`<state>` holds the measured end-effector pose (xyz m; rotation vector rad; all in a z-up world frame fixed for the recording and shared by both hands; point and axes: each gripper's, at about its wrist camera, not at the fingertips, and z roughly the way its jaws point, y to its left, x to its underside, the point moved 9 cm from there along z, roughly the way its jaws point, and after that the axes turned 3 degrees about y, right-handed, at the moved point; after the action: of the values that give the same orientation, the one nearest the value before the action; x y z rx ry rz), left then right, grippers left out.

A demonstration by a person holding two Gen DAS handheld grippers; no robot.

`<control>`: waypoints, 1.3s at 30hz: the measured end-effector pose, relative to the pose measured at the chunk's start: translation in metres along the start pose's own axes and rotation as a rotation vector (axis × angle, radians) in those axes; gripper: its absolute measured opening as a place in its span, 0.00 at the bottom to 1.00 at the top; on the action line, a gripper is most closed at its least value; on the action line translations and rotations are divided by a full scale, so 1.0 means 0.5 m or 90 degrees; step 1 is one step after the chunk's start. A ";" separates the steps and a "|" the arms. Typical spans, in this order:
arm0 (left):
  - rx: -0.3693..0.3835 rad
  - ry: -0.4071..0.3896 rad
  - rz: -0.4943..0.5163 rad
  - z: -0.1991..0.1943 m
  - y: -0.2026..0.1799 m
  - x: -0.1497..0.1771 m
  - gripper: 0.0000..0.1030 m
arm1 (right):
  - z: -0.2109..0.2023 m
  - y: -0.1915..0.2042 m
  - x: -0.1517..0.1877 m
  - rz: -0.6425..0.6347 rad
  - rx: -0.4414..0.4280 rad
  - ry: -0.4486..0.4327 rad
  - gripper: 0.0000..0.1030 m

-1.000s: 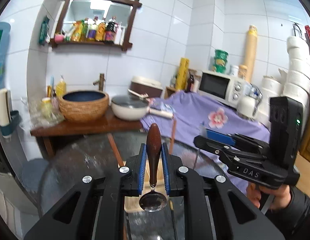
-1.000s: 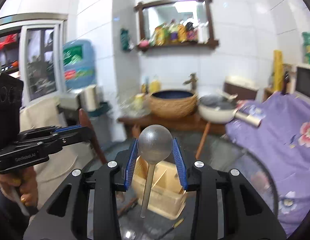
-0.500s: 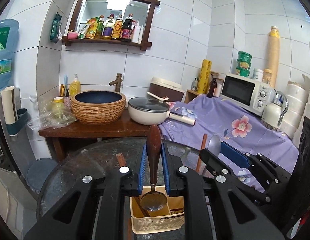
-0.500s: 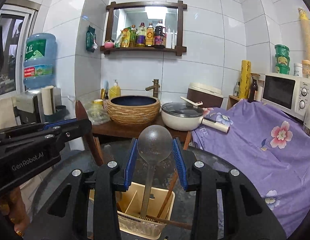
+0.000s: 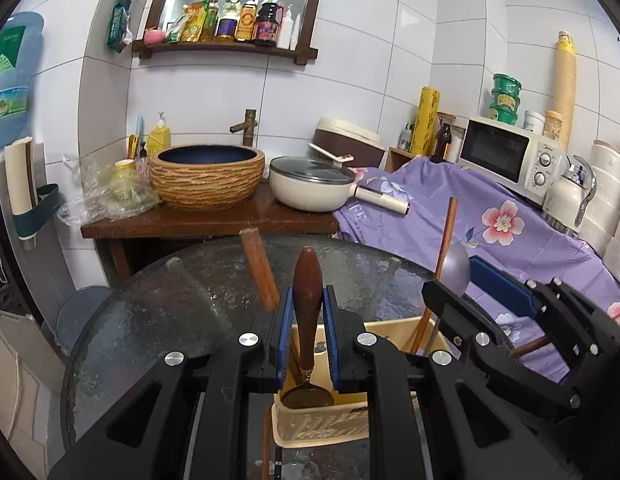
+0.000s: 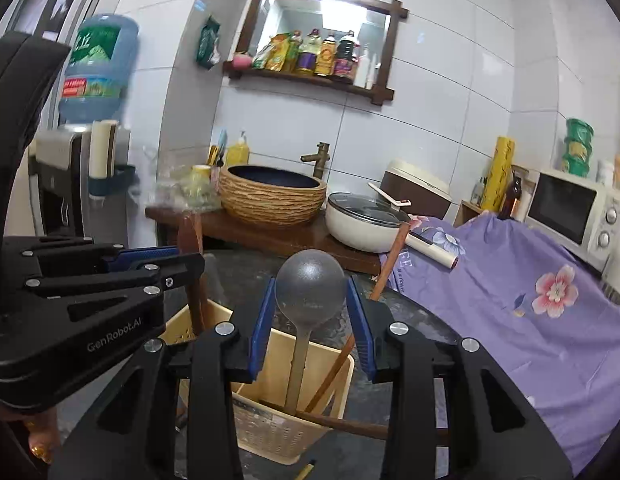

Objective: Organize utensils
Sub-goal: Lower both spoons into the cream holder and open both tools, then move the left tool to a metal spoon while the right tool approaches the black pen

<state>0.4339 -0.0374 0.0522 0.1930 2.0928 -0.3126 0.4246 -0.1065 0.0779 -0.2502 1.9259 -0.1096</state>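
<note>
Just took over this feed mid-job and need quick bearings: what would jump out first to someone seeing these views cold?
Each gripper holds a utensil over the beige utensil holder on the glass table: the left gripper clamps a wooden-handled spoon by its handle, bowl down, and the right gripper clamps a grey ladle by its bowl, handle pointing down into the holder. Behind, a woven basin and a lidded white pan sit on a wooden counter.

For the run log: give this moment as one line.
left gripper: shut on wooden-handled spoon | right gripper: shut on grey ladle | both over beige plastic utensil basket
</note>
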 end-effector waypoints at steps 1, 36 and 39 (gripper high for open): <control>-0.001 0.003 0.001 0.002 0.000 0.002 0.14 | -0.001 -0.002 0.000 0.003 0.001 -0.002 0.36; -0.032 0.020 0.019 -0.149 0.042 0.176 0.93 | -0.203 -0.014 0.160 0.019 -0.171 0.037 0.67; -0.038 0.038 0.018 -0.144 0.048 0.211 0.93 | -0.185 -0.010 0.218 0.025 -0.173 0.084 0.67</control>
<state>0.3273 0.0082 -0.0063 0.1988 2.1533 -0.2297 0.3015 -0.1403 0.0131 -0.3951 2.0750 0.1675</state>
